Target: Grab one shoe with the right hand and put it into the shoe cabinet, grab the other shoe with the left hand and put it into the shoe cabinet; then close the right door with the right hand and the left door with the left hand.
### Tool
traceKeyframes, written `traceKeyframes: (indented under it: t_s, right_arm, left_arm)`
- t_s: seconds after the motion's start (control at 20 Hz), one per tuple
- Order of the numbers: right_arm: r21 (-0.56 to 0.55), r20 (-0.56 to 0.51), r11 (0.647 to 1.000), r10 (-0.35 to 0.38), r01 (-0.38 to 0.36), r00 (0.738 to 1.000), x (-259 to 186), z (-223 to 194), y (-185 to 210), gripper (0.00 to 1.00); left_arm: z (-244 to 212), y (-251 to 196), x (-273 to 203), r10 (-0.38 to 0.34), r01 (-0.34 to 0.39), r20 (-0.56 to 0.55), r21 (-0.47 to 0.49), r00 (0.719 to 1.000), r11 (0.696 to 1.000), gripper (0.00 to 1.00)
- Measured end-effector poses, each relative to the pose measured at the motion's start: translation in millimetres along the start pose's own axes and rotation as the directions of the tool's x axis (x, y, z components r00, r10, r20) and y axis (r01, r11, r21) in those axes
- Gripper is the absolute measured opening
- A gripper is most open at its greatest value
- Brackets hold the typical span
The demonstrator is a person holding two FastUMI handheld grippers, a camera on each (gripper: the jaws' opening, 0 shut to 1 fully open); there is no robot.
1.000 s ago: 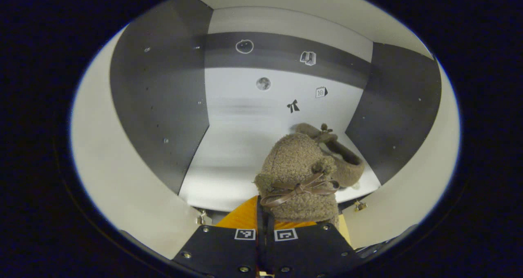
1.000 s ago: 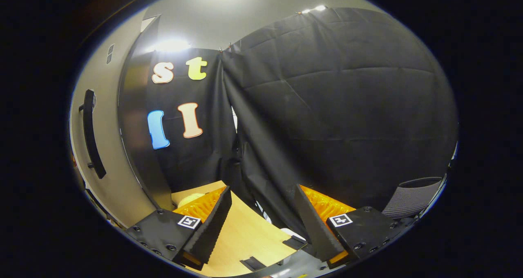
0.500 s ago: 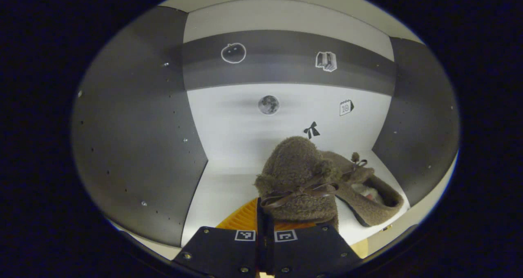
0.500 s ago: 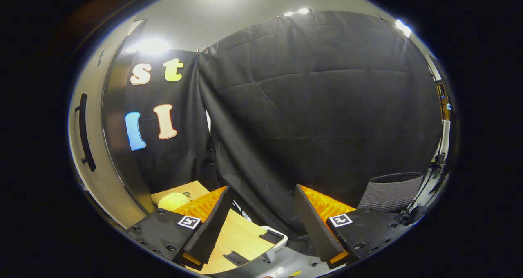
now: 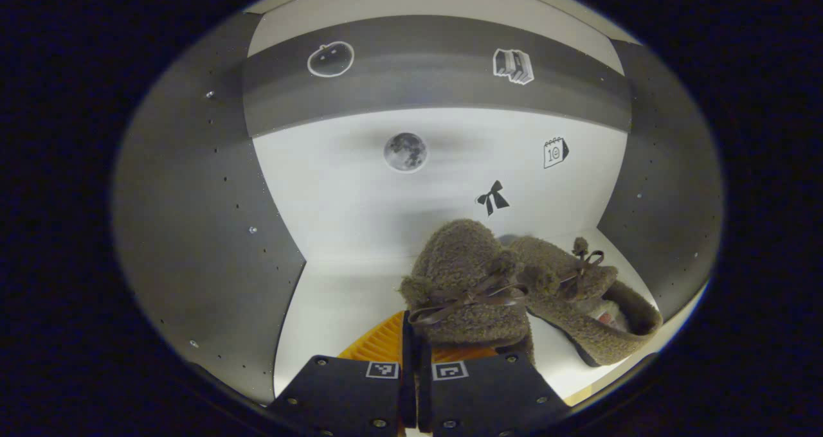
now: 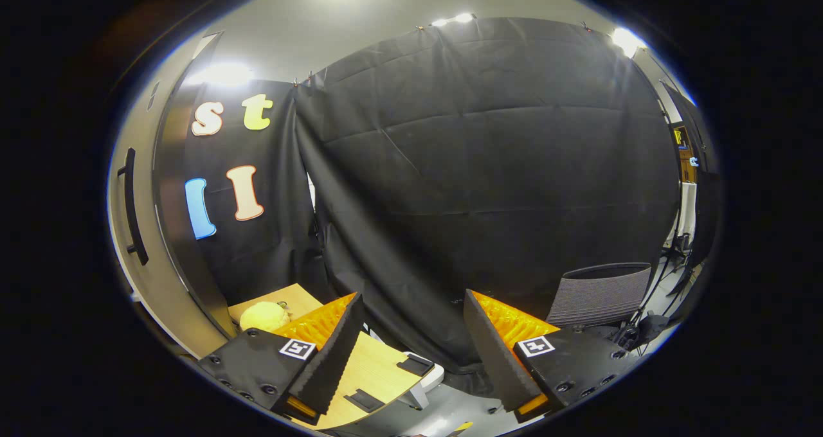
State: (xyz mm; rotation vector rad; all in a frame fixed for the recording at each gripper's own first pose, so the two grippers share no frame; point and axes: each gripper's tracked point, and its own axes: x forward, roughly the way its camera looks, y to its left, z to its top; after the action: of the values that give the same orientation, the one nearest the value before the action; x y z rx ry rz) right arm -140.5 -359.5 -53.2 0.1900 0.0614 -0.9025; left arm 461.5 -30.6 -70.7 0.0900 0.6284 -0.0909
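In the left gripper view my left gripper point(image 5: 411, 353) is shut on a fuzzy brown shoe point(image 5: 466, 283) with a brown bow, held low over the white floor of the shoe cabinet point(image 5: 341, 295). A second matching shoe point(image 5: 588, 308) lies on that floor just to its right, touching or nearly touching it. In the right gripper view my right gripper point(image 6: 411, 353) stands open with nothing between its fingers, out in the room. The cabinet's open right door point(image 6: 138, 250) with its black handle point(image 6: 132, 209) stands at the left edge of that view.
Grey side walls point(image 5: 199, 231) and a white back panel with small stickers point(image 5: 405, 152) close in the compartment. Beyond the right gripper are a wooden tabletop point(image 6: 360, 373) carrying a yellow plush object point(image 6: 263, 315), and a grey chair back point(image 6: 598, 292).
My left gripper has carried the shoe deeper into the cabinet, so the back wall and the other shoe loom closer. The right gripper has swung rightward, away from the door.
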Motion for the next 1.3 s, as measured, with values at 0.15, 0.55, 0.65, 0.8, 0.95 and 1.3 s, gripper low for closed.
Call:
traceKeyframes:
  t_s: [0.15,0.55,0.65,0.8,0.95,1.3]
  right_arm:
    - [0.001,-0.003,1.000,0.023,-0.023,1.000,2,2,7,0.92]
    - [0.011,-0.005,0.991,0.133,-0.132,0.991,16,9,41,0.92]
    - [0.000,-0.005,0.985,0.174,-0.174,0.985,21,13,54,0.98]
    - [-0.009,-0.003,0.969,0.247,-0.247,0.969,28,21,80,0.93]
    - [-0.026,0.002,0.946,0.322,-0.322,0.947,30,32,106,0.98]
    - [-0.006,0.025,0.882,0.471,-0.471,0.882,25,73,153,0.98]
  left_arm:
    - [-2,6,-3,0.014,-0.014,-0.007,0.010,1.000,1.000,0.14]
    - [16,2,-67,0.023,-0.033,0.102,0.096,0.995,0.995,0.95]
    - [25,-4,-96,0.012,-0.029,0.158,0.106,0.987,0.994,0.95]
    - [37,-20,-142,-0.020,-0.009,0.245,0.118,0.969,0.993,1.00]
    - [47,-34,-190,-0.045,0.008,0.356,0.107,0.933,0.994,0.95]
    - [31,-38,-263,-0.058,-0.029,0.554,0.147,0.830,0.989,1.00]
